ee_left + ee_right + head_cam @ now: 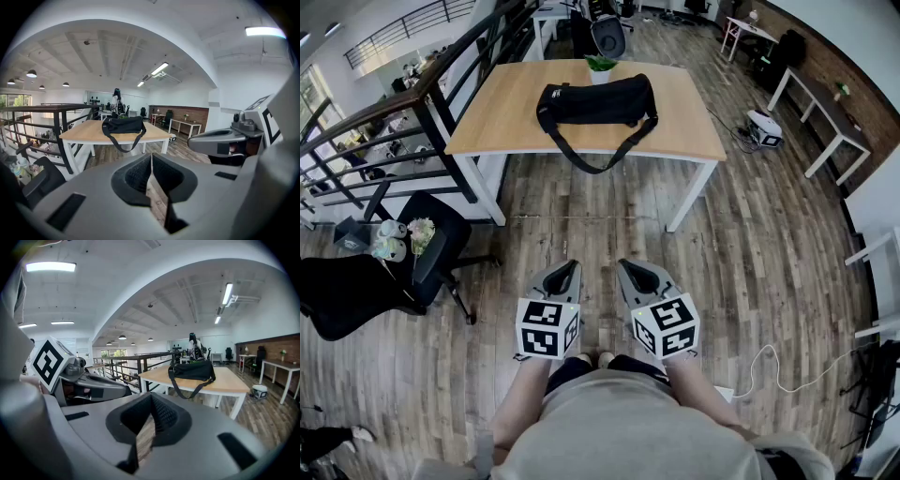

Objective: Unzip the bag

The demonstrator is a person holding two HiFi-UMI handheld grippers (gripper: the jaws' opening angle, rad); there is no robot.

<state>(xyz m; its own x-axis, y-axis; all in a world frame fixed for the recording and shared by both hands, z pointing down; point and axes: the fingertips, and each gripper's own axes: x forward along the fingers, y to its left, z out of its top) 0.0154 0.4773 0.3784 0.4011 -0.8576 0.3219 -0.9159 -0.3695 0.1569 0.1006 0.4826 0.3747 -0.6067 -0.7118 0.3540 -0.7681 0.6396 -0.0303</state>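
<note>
A black duffel bag (595, 101) lies on a light wooden table (511, 127) some way ahead, its shoulder strap (602, 161) hanging over the near edge. The bag (123, 125) shows in the left gripper view and the bag (192, 370) in the right gripper view, small and distant in both. My left gripper (565, 272) and right gripper (630, 273) are held side by side in front of the person's body, far from the table. Both are shut with nothing between the jaws.
A black office chair (403, 272) stands to the left, beside a dark metal railing (412, 103). White desks (820, 117) line the brick wall at the right. A white cable (778, 370) trails over the wooden floor (600, 225) between me and the table.
</note>
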